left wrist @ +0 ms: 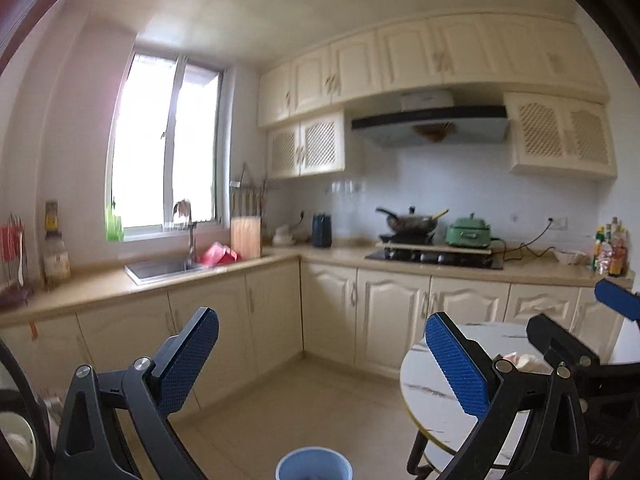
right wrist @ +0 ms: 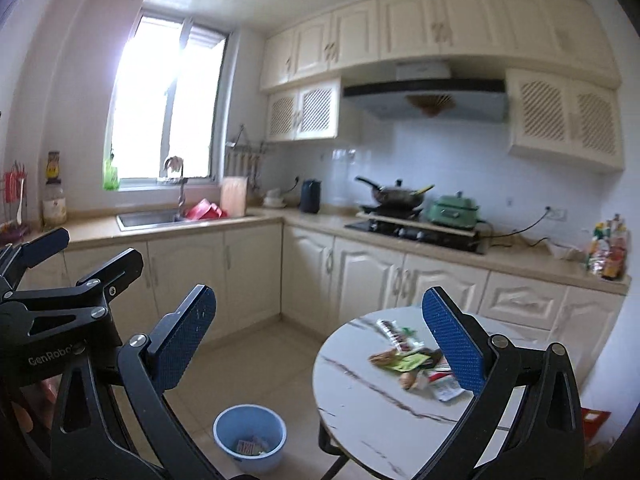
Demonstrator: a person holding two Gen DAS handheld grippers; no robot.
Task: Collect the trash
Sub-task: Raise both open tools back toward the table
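Note:
Several snack wrappers and scraps (right wrist: 416, 364) lie in a loose pile on the round white marble table (right wrist: 360, 400). A blue bin (right wrist: 250, 438) stands on the floor left of the table with a few wrappers inside; its rim shows in the left wrist view (left wrist: 314, 462). My right gripper (right wrist: 320, 340) is open and empty, held above the floor and the table's left part. My left gripper (left wrist: 320, 360) is open and empty, raised above the bin. The right gripper's body shows at the right of the left wrist view (left wrist: 576, 344).
An L-shaped kitchen counter (right wrist: 312, 222) runs behind, with a sink (right wrist: 148, 218), a stove with a wok (right wrist: 396, 196), a green pot (right wrist: 452, 210) and bottles (right wrist: 608, 248) at the right end. The tiled floor (right wrist: 256, 364) lies between cabinets and table.

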